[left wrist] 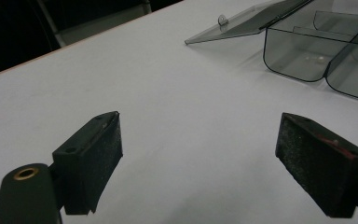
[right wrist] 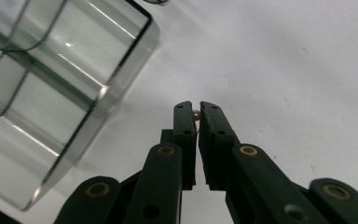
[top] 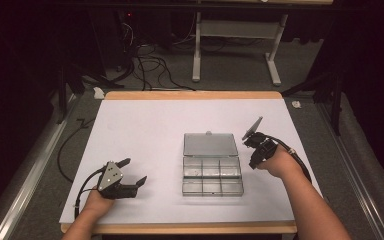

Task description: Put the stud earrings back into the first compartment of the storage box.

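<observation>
Right gripper (right wrist: 196, 112) is pinched shut on a tiny bead (right wrist: 196, 114) right at the jaw tips, just beside the open box (top: 212, 172), probably so it can drop into a compartment. Left gripper (top: 132, 171) sits well apart on the table (top: 145, 125), jaws wide, holding nothing.

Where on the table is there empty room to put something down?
Lots of bare white table lies left of the clear box and beyond its open lid. The crowded bits: beside the box's right edge, where the right gripper pinches a tiny bead, and by the left gripper.
</observation>
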{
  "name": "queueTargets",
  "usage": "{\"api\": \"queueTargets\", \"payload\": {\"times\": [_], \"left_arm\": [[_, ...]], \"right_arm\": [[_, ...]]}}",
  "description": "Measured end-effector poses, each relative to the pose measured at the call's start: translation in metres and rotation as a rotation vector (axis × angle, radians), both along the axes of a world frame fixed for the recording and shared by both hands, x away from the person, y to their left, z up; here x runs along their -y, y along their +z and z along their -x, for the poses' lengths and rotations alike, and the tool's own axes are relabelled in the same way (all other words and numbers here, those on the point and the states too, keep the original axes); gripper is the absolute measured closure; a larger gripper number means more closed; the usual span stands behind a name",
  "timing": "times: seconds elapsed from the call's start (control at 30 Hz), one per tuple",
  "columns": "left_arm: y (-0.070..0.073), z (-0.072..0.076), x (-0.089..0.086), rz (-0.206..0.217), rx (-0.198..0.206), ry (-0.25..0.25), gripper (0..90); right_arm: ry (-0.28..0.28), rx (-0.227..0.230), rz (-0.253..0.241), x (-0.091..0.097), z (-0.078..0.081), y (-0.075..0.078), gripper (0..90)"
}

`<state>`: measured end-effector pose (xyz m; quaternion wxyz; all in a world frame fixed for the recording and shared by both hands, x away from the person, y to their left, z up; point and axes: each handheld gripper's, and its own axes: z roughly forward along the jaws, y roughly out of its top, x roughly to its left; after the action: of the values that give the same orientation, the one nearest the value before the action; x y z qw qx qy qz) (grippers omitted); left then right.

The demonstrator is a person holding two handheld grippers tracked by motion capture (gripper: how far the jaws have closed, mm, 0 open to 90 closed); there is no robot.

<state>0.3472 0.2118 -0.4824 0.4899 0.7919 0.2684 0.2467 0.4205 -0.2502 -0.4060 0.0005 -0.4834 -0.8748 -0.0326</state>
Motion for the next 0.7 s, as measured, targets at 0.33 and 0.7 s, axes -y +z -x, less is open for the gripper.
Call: {"api": "queueTargets", "payload": {"times": [0.33, 0.7], "left_arm": [[0.000, 0.000, 0.000, -0.002, 0.001, 0.001, 15.0], [0.000, 0.000, 0.000, -0.001, 0.001, 0.000, 15.0]], "right_arm": [[0.019, 0.021, -0.018, -0.013, 0.003, 0.017, 86.4], [0.074, 0.030, -0.020, -0.038, 0.004, 0.023, 86.4]]}}
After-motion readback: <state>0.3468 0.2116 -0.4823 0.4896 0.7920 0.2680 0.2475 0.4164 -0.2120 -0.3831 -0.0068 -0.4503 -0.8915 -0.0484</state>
